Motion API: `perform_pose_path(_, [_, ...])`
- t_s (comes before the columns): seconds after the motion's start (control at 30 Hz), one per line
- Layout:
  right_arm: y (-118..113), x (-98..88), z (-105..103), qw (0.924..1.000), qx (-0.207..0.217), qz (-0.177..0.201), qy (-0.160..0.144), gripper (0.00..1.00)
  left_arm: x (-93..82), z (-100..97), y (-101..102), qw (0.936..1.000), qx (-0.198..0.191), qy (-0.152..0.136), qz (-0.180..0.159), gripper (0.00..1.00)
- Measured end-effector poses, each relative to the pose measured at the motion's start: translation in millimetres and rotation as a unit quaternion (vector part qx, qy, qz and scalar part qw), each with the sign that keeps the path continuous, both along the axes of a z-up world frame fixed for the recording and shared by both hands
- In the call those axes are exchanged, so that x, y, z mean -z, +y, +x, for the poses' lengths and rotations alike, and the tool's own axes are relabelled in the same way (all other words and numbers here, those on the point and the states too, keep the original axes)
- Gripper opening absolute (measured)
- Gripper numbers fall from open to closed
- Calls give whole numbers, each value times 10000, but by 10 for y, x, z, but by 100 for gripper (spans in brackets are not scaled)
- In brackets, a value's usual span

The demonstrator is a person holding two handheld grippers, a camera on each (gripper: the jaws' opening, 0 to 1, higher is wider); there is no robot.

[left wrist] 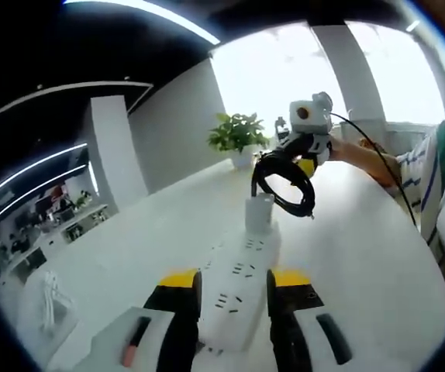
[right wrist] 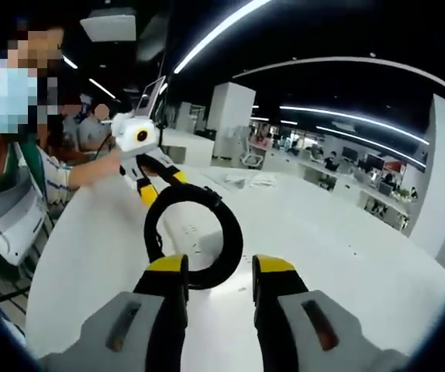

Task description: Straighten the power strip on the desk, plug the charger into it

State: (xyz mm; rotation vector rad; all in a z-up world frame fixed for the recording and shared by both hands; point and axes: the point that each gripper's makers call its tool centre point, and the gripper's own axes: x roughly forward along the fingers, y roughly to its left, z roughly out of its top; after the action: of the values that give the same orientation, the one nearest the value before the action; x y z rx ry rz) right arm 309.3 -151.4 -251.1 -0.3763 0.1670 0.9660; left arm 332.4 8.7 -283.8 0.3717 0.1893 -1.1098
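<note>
On white desk [left wrist: 129, 256], seemingly office: power strip [left wrist: 238, 291].

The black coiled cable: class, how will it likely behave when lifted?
The cable would probably sag, since it hangs in loose loops above the power strip. It looks light, dangling from the charger.

Two black jaws tipped with yellow pads are seen on the left gripper [left wrist: 234, 291], mounted on grey housings, one marked with a red slot. The same black jaws, yellow tips and grey housings are shown on the right gripper [right wrist: 209, 273]. A green-and-white striped short sleeve [left wrist: 426, 167] is worn by the person.
</note>
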Motion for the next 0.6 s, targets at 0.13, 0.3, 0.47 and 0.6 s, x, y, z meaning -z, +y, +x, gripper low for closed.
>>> perform_pose_path(0.13, [-62, 44, -1, 10000, 78, 16, 37, 31, 20, 0, 48, 9999, -27, 76, 88, 33])
perform_pose_path(0.3, [-110, 120, 19, 9998, 141, 24, 125, 31, 76, 7, 103, 9995, -107, 216, 202, 33])
perform_pose_path(0.47, [-123, 273, 57, 9994, 198, -91, 261, 30, 131, -3, 168, 9987, -161, 347, 324, 32])
perform_pose_path(0.6, [-91, 365, 82, 9991, 188, -125, 372, 30, 141, -10, 217, 9981, -191, 370, 443, 32])
